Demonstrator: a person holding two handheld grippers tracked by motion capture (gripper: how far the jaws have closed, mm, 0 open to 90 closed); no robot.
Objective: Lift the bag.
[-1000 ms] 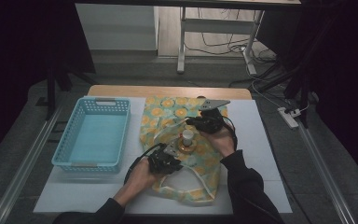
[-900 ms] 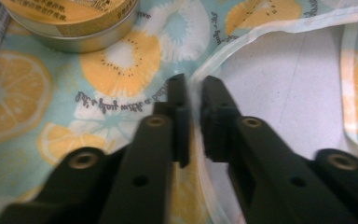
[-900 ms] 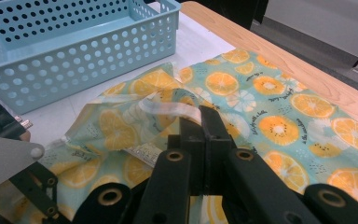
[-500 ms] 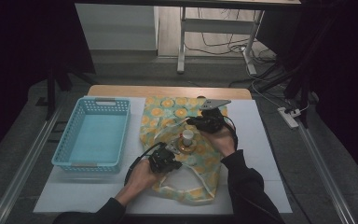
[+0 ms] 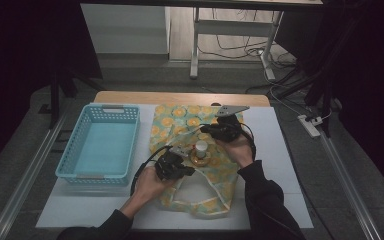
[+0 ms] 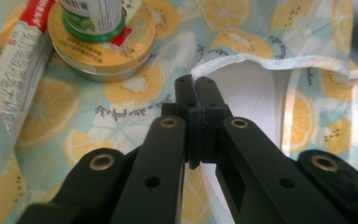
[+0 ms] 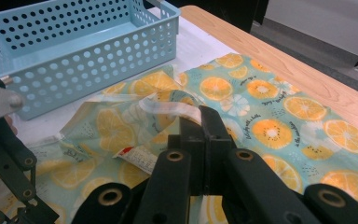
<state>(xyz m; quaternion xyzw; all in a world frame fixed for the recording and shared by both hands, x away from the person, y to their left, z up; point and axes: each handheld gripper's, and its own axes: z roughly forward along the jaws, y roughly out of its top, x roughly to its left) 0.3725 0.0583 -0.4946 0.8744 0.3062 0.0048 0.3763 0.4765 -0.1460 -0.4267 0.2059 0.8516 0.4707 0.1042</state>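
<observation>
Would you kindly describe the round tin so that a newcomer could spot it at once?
On the white table, find the lemon-print cloth bag. Near its middle lies the flat round yellow tin, a green-rimmed bottle standing on it, a red-and-white tube beside it.

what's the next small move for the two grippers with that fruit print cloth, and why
Probably raise both cloth edges and draw them together over the tin. The left gripper is shut on the cloth at its white-lined edge, and the right gripper is shut on a folded edge. The tin, with a bottle standing on it and a tube beside it, lies uncovered between them.
</observation>
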